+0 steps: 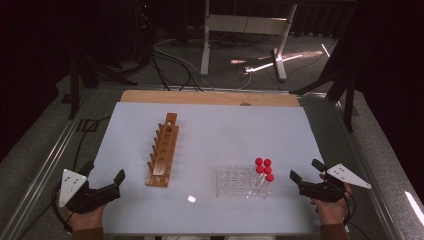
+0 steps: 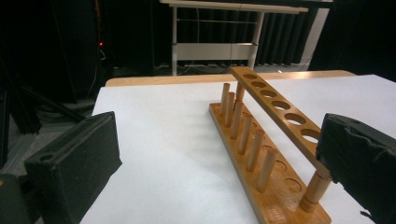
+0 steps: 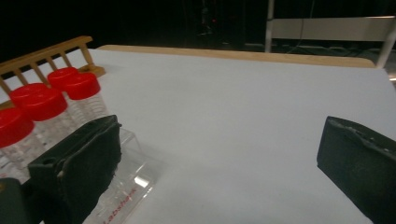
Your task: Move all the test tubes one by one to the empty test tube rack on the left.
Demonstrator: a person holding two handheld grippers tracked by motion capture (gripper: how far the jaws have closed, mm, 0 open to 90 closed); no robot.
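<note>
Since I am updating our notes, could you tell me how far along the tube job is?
Nothing looks done: five red-capped tubes sit in the clear rack, and the wooden rack is empty. The left gripper and right gripper are open, holding nothing. All transfers seemingly remain.

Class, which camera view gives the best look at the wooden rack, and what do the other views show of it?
The left gripper view: the wooden rack is close, with its holes and pegs plain and no tubes in it. The high view shows it whole but small. The right gripper view catches one end behind the red caps.
</note>
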